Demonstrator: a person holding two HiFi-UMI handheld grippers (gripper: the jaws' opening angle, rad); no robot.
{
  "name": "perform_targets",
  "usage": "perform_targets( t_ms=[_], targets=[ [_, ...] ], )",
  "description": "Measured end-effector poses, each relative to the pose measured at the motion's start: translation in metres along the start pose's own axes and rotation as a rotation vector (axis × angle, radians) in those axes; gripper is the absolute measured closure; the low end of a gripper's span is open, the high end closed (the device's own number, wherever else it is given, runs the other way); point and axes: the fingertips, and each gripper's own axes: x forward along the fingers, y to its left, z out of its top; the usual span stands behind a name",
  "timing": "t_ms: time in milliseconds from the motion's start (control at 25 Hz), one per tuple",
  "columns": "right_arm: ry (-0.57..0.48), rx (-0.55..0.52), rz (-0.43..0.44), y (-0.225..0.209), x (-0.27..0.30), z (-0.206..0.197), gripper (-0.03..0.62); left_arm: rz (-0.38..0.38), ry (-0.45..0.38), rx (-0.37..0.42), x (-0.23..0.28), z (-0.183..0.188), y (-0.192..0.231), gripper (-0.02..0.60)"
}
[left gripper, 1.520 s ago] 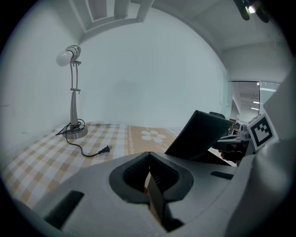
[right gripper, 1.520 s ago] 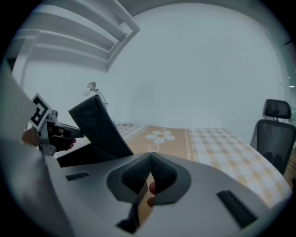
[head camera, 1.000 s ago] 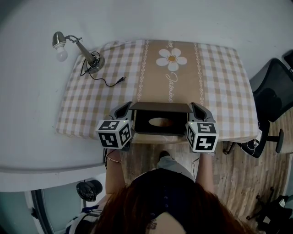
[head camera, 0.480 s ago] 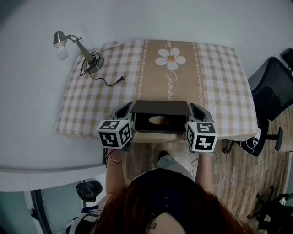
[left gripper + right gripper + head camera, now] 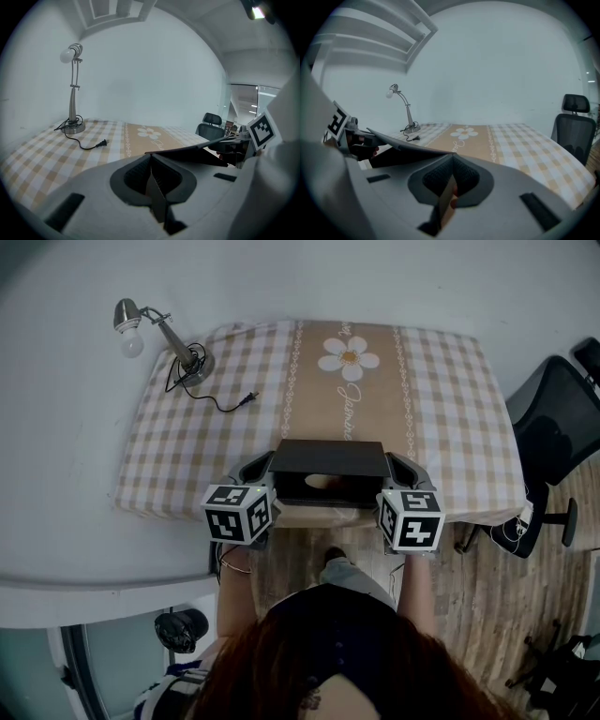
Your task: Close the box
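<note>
A dark box (image 5: pixel 328 486) stands at the near edge of the checked tablecloth (image 5: pixel 178 460). Its dark lid (image 5: pixel 328 459) is tilted low over the opening, and only a sliver of the inside shows under its near edge. My left gripper (image 5: pixel 266 467) is shut on the lid's left edge, with thin cardboard pinched between its jaws (image 5: pixel 151 163). On the right edge my right gripper (image 5: pixel 393 466) is likewise shut on cardboard (image 5: pixel 450 177). In the gripper views the lid (image 5: pixel 199 151) (image 5: pixel 401 144) runs across as a slanted dark sheet.
A desk lamp (image 5: pixel 165 337) with a loose cord and plug (image 5: pixel 228 408) stands at the table's far left corner. A daisy print (image 5: pixel 351 361) marks the beige centre strip. A black office chair (image 5: pixel 555 432) is off the table's right side, beside the wooden floor.
Both grippers have brought the lid down toward me. It now covers most of the opening, and the pale oval inside is nearly hidden.
</note>
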Motion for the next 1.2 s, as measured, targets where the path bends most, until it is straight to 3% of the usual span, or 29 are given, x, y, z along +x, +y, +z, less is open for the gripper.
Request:
perform_targets(
  t_ms=[1200],
  targets=[
    [-0.003, -0.032, -0.027, 0.021, -0.038, -0.014, 0.577, -0.052, -0.012, 0.014, -0.040, -0.016, -0.018, 0.552]
  ],
)
